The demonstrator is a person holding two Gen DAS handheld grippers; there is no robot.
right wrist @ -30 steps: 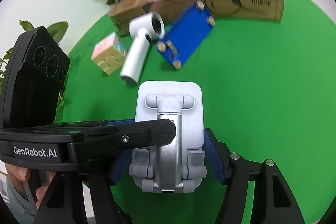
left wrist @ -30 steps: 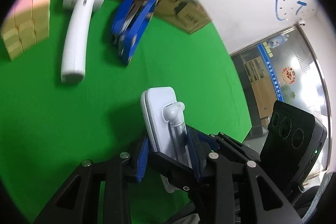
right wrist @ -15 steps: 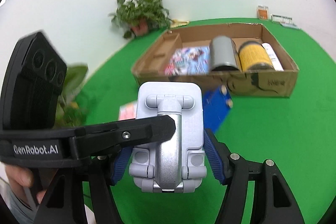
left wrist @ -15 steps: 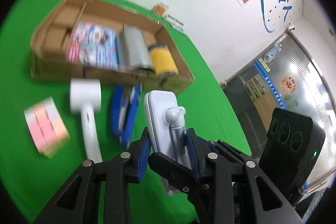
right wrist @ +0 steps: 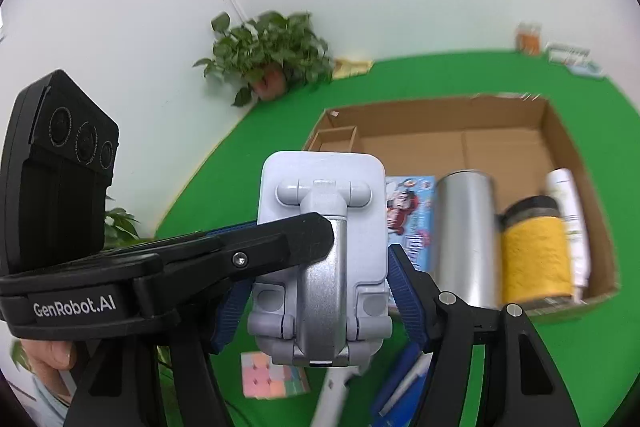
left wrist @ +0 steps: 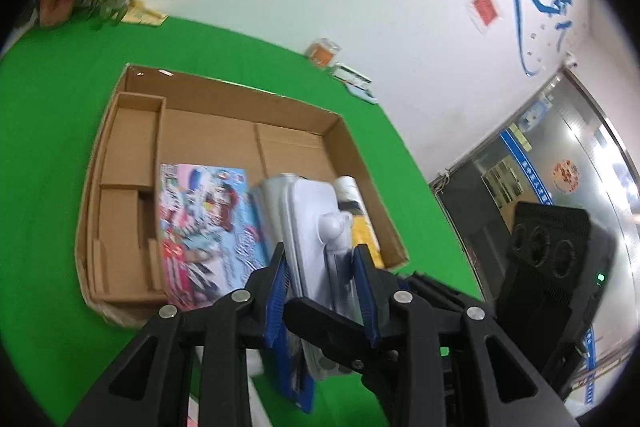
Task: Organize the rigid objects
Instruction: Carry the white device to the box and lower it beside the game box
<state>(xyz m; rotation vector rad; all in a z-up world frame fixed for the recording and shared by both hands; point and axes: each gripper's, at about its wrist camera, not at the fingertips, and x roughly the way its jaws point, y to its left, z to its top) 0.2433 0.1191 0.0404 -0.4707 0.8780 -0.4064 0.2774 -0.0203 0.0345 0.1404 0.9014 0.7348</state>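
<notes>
Both grippers hold one white and silver folding phone stand [right wrist: 322,251], raised in the air over the near side of an open cardboard box [right wrist: 460,141]. My right gripper [right wrist: 316,291] is shut on its sides. My left gripper [left wrist: 322,281] is shut on it front to back; the stand shows there edge-on [left wrist: 316,223]. The box [left wrist: 132,163] holds a colourful booklet [left wrist: 200,227], a silver can [right wrist: 466,235], a yellow jar [right wrist: 534,255] and a white tube [right wrist: 568,211].
On the green cloth below lie a pastel puzzle cube [right wrist: 272,379], a white handheld device [right wrist: 332,395] and a blue stapler-like object [right wrist: 400,387]. A potted plant [right wrist: 268,59] stands by the wall. Small cards [left wrist: 352,79] lie at the table's far edge.
Both grippers have lifted the stand together and carried it from low above the cloth toward the box. The box interior now fills the views and the loose objects have dropped below.
</notes>
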